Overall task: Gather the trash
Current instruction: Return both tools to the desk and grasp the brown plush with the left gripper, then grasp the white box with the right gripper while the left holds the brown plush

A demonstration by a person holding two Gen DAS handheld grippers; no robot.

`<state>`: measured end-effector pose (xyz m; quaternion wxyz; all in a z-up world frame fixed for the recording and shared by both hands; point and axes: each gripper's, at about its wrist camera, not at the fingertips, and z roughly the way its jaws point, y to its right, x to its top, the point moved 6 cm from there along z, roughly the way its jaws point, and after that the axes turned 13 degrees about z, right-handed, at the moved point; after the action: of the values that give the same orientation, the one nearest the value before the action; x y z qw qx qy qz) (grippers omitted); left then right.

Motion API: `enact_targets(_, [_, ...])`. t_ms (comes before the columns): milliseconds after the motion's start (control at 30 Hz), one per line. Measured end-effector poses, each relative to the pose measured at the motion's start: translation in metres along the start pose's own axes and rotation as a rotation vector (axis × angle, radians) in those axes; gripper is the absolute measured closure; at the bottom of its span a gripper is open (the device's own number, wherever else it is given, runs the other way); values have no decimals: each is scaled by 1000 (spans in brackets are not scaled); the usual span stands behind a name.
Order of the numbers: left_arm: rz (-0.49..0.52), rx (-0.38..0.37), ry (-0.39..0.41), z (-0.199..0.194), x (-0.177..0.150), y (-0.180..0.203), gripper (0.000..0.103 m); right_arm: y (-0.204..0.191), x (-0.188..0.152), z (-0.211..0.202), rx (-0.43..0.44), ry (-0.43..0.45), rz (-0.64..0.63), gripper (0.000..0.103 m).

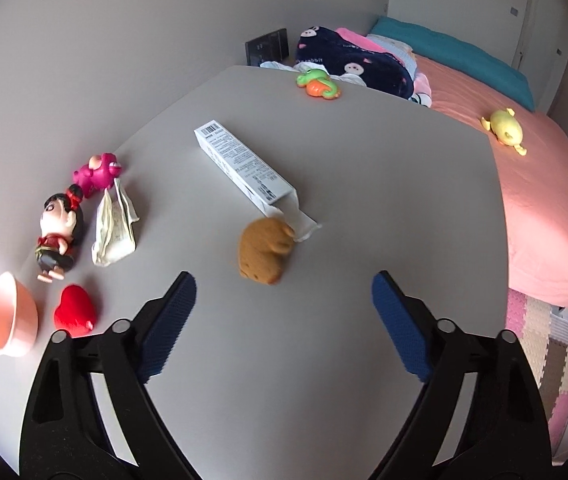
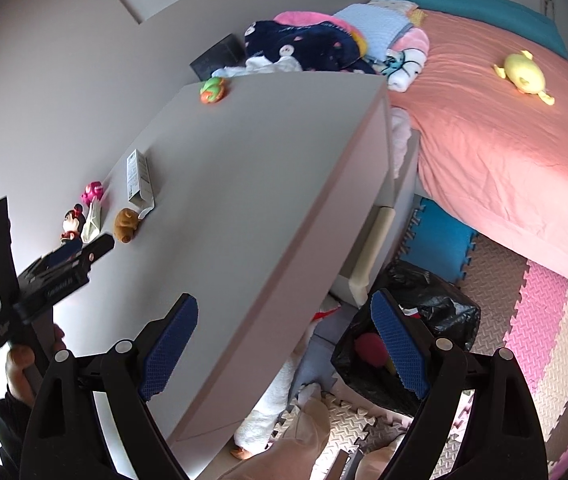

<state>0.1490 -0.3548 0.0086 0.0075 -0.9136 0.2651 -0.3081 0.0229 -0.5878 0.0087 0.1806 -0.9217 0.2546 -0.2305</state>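
Both grippers, left (image 1: 284,320) and right (image 2: 284,336), are held wide open and empty. Trash, an opened white carton (image 1: 244,168) and crumpled wrapper (image 1: 114,228), is left on the bench (image 1: 343,160); the black bag (image 2: 423,312) is kept below for dropping

My left wrist camera looks steeply down along my left hand-held gripper (image 1: 284,320) onto the tabletop (image 1: 323,360), close above it, facing the wall and the bed (image 1: 543,200). My right wrist camera sits further back by the tabletop's edge, over the floor mat (image 2: 523,320) (tilted down too). Both views share the white box (image 1: 244,166), the brown toy (image 1: 264,250) and the bed.
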Motion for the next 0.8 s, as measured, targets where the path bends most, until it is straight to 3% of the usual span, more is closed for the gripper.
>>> enact_targets(67, [6, -4, -10, 10, 5, -5, 23, -6, 2, 7, -4, -8, -2, 14])
enact_targets(233, [21, -53, -40, 36, 10, -13, 47, -21, 10, 19, -11, -17, -21, 14])
enact_targets(467, [34, -98, -54, 55, 10, -18, 55, -54, 27, 35, 2, -16, -70, 14])
enact_targets(600, [25, -116, -49, 58, 4, -22, 65, -80, 36, 46, 16, -11, -120, 14])
enact_targets(800, [19, -142, -37, 53, -4, -29, 66, -118, 45, 71, 25, -26, -200, 23])
